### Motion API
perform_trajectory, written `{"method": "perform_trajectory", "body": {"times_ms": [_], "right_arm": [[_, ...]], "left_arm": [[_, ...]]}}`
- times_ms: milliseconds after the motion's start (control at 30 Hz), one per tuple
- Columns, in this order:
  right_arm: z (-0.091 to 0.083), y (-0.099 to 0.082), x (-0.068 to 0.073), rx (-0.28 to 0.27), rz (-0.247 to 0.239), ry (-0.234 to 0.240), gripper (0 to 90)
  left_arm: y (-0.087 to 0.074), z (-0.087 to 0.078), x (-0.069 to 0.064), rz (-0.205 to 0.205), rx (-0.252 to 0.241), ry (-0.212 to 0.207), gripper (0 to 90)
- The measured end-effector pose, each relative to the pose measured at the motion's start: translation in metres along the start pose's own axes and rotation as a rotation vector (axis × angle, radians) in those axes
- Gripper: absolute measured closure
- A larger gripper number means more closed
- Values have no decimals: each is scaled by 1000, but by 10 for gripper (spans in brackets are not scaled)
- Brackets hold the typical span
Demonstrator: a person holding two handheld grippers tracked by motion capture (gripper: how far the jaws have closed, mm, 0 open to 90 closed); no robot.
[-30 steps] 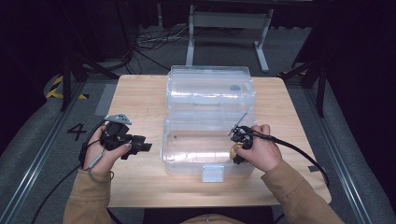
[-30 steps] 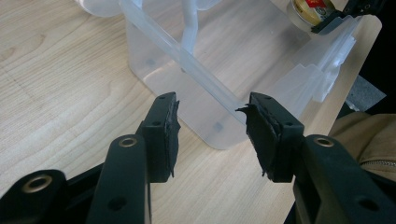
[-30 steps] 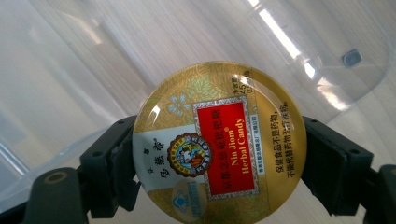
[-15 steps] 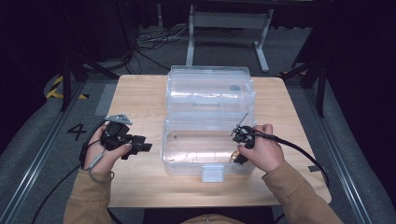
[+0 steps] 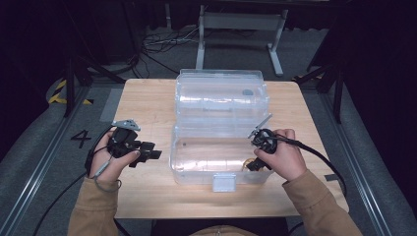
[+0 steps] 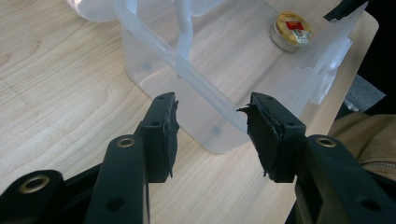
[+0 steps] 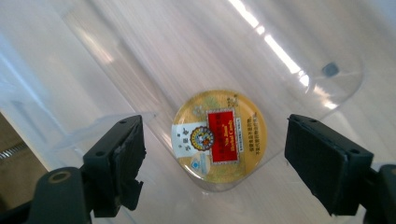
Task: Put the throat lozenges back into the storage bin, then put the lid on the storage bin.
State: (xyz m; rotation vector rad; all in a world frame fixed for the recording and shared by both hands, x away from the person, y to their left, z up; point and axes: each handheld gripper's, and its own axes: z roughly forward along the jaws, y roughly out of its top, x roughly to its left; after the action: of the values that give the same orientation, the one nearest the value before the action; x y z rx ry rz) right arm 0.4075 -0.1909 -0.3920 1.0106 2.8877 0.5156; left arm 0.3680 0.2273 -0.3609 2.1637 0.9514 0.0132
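A clear plastic box [image 5: 206, 157] stands open on the wooden table [image 5: 147, 105], its lid [image 5: 221, 93] folded back behind it. A round gold tin [image 5: 248, 163] with a red label lies on the box floor near the front right corner. My right gripper [image 5: 254, 162] reaches into that corner. In the right gripper view its jaws stand open on either side of the tin [image 7: 219, 135], not touching it. My left gripper [image 5: 150, 153] is open and empty left of the box. It points at the box's near corner [image 6: 205, 126], with the tin [image 6: 290, 30] far beyond.
A white latch tab [image 5: 223, 182] hangs at the box's front middle. Bare wood lies left and right of the box. The table's front edge is close to both forearms. Metal frame legs and cables stand on the dark floor behind.
The right hand has barely shifted over the box's front right corner. The left hand and the box have stayed where they were.
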Motion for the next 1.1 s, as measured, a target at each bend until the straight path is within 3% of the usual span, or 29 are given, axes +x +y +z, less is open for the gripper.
{"method": "perform_trajectory", "body": {"times_ms": [100,167,267,600,1100], "right_arm": [[-10,-3,-2,-65,6,17,193],[-13,-4,-2,-80,11,19,192],[-27,-7,-3,-164,20,35,206],[-54,-6,-8,-285,2,24,278],[-90,32,-24,-441,-102,-21,330]], "left_arm": [[3,2,-1,10,4,-8,531],[3,3,-1,16,6,-11,531],[4,4,-1,17,7,-10,531],[7,6,-7,32,7,-18,531],[15,23,-30,121,40,-72,531]]}}
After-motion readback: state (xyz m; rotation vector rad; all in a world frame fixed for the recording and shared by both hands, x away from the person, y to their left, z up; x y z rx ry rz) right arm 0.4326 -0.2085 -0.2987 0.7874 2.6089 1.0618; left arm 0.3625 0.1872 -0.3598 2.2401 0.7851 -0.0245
